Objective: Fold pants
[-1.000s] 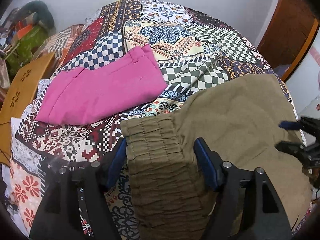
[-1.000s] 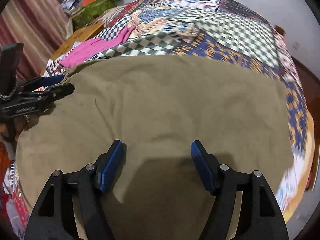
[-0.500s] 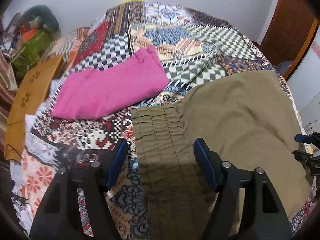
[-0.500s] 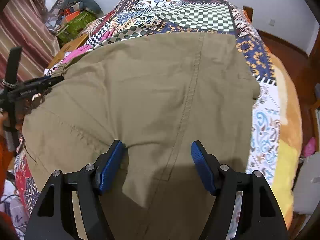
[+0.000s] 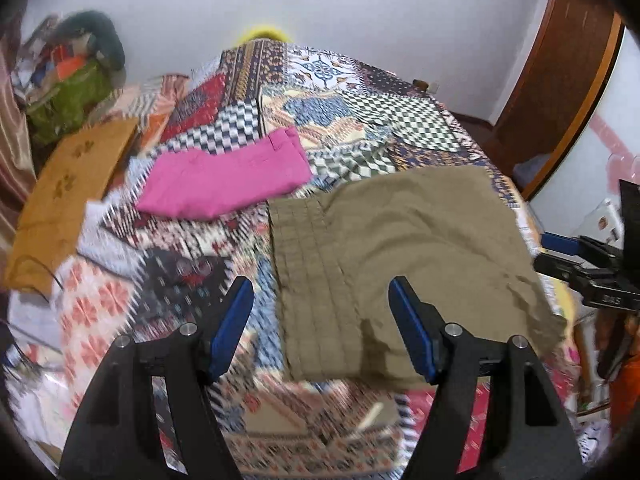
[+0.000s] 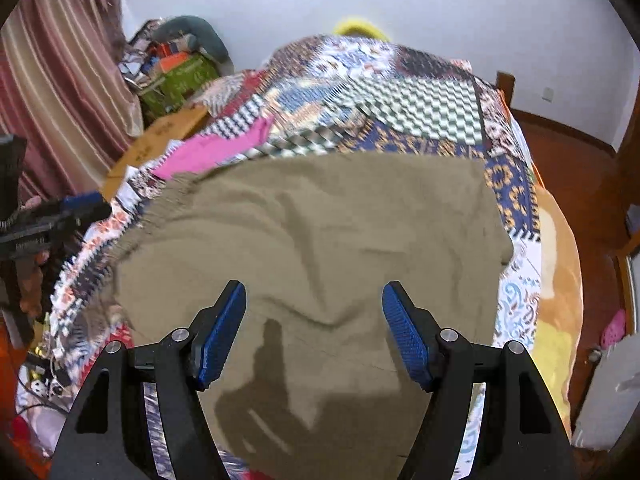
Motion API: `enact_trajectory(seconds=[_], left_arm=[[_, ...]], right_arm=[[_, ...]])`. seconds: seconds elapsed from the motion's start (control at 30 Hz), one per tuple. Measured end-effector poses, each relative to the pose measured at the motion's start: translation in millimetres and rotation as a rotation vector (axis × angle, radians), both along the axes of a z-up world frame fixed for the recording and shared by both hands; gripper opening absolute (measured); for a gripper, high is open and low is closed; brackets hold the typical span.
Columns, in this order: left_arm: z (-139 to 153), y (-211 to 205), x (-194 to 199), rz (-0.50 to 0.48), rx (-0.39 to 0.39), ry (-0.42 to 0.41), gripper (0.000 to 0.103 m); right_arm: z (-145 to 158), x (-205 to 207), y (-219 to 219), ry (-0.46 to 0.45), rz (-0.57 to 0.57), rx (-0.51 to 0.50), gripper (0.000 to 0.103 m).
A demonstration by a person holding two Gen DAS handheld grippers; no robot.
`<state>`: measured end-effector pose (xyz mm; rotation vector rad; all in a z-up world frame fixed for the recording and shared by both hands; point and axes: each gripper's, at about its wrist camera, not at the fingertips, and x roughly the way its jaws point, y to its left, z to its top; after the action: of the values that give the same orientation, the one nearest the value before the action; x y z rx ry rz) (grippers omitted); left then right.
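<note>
Left wrist view shows the olive pants [image 5: 404, 252] lying folded into a broad, roughly square slab on the bed [image 5: 344, 92], near its foot end. Their gathered elastic waistband [image 5: 312, 280] forms the left edge and runs from the near side toward the far side, so the fabric extends rightward from it toward the bed's right edge. Which way the legs are tucked is hard to read through the motion blur. The left gripper [image 5: 320, 320] hangs above the waistband with its jaws released and nothing between them. The right gripper [image 6: 314, 328] hangs over the wrinkled middle of the same slab, jaws likewise spread and empty, casting a shadow on the cloth. Folded pink pants [image 5: 224, 180] lie just beyond the waistband, apart from the olive pair. A patchwork bedspread [image 6: 420, 100] of checks and florals covers the bed. A white wall [image 5: 400, 20] stands behind, a striped curtain [image 6: 60, 80] to the left, and a wooden door frame [image 5: 560, 80] to the right.
</note>
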<state>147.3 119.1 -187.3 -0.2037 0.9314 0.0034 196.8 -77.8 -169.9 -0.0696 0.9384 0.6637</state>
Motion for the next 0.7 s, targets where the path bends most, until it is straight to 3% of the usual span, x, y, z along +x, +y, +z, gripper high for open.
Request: enact_trajectory(seconds=[0.17,0.3,0.53,0.7], left_arm=[[-18,-5,-16,-0.015,-0.082,0.059,0.07],[-34,-9,-25,-0.003,-0.158,0.102,0.07],[-60,-12,-33,0.008,-0.255,0.167,0.07],[-64,-16,-30,-0.003,-0.286,0.17,0.072]], right_arm=[[2,-11,16,0.0,0.026,0.038,0.067],[-8,-20,30,-0.004,0.05,0.006,0.067],[-41,-22,43,0.064,0.089,-0.058,0.067],[-48,-29,41,0.053,0.094,-0.053,0.068]])
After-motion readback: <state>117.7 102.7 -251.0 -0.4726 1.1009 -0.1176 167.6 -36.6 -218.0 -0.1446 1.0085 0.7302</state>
